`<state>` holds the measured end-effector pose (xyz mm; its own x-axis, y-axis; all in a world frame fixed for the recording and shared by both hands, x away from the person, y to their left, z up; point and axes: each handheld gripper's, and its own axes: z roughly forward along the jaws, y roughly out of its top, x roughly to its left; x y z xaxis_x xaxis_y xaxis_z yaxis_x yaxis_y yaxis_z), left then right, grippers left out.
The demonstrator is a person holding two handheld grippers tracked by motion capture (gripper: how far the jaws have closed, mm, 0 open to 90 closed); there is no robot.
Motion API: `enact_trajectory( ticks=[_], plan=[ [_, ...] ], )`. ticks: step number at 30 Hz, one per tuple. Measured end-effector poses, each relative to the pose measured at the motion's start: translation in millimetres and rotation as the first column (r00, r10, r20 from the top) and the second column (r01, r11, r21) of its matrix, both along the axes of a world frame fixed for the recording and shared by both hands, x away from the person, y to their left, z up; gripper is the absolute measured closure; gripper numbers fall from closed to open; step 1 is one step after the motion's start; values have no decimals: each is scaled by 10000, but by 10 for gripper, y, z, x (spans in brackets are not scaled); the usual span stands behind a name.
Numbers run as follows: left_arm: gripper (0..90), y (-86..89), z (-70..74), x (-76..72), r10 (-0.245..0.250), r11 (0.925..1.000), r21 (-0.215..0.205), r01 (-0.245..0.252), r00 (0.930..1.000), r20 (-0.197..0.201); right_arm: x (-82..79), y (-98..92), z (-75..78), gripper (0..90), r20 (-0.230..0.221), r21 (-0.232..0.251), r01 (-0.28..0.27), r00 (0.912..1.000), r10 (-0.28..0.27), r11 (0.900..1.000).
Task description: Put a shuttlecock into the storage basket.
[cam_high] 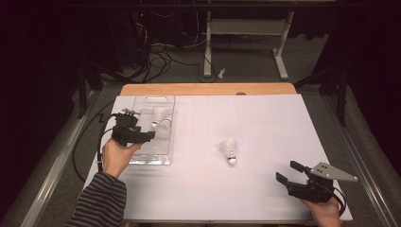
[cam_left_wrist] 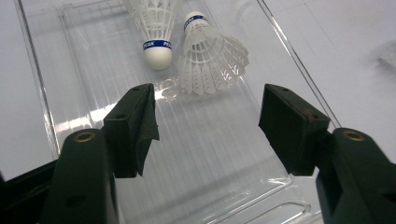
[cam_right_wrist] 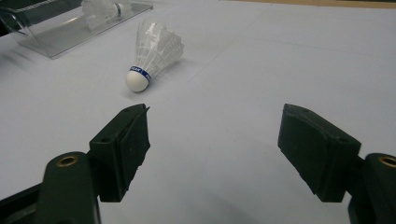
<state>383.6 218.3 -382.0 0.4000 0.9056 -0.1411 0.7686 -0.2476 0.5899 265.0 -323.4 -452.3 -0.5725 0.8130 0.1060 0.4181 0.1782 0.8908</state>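
Note:
A clear plastic tray lies at the table's left with two white shuttlecocks at its far end; one has its cork toward me, the other lies beside it. My left gripper hovers open over the tray's middle with nothing between its jaws. A third shuttlecock lies on the white table mid-centre, cork toward the near side. At the near right, apart from that shuttlecock, my right gripper stands open and empty.
The white sheet covers the table, with a wooden strip along its far edge. Behind the table on the floor are cables and a white desk frame. Cables trail from both grippers.

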Motion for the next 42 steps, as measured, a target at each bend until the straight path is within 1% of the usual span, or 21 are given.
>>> enact_trajectory(
  ticks=[13,25,29,35,42],
  plan=[
    [374,-29,8,-80,-227,9997,-92,229,9996,152,-1,-1,1,254,-7,9,4,10000,-4,10000],
    [372,-20,16,-169,-315,9993,-179,322,9988,368,0,1,0,254,4,1,-2,10000,2,10000],
    [371,-24,9,-186,-300,9995,-90,303,9989,366,1,0,-1,254,2,0,0,10000,0,10000],
    [385,-33,33,-223,-383,9991,-166,390,9984,424,1,0,-1,254,-11,6,5,10000,-5,10000],
    [384,-20,9,-265,-444,9983,-357,459,9981,417,0,-1,-1,254,-19,12,2,10000,-2,10000]
  ],
)
